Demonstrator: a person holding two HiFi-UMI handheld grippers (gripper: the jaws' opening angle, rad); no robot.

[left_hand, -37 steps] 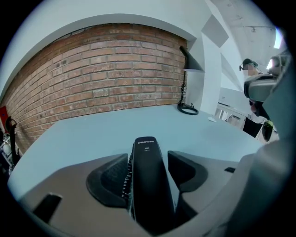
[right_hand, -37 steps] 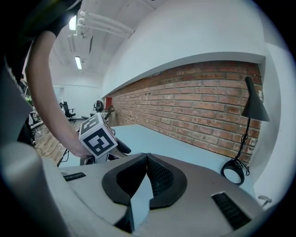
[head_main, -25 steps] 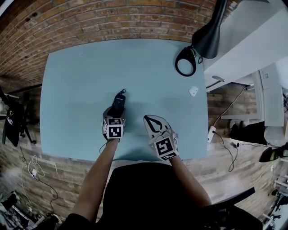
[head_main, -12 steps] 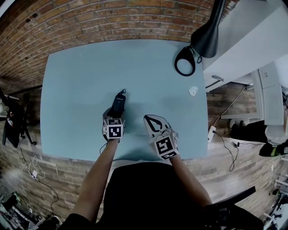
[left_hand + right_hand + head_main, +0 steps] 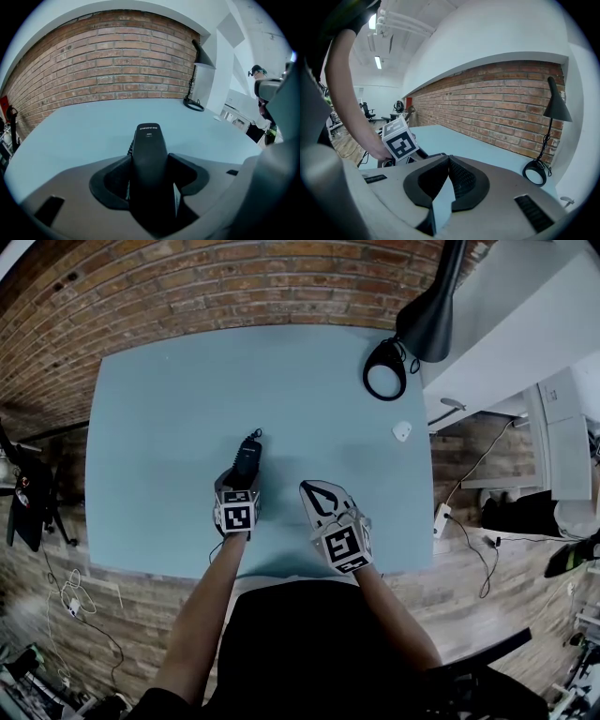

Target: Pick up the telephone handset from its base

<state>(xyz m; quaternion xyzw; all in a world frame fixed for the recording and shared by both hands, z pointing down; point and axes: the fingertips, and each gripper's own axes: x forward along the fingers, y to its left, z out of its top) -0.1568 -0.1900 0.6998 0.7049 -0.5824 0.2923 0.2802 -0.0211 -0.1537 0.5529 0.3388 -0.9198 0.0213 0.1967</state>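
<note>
The jaws of the left gripper are spread wide and have just been closing around the black telephone handset. The handset is set lengthwise between them, near the middle of the table, and a thin gap is seen at each of its 2 sides. The jaws of the right gripper are pressed together with nothing between them, and are held over the table's near edge.

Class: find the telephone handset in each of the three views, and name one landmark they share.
Head view: telephone handset at the centre of the table.
Left gripper view: lower centre, large, pointing away.
Right gripper view: not clearly in view.
Shared landmark: black desk lamp, far right corner.
</note>
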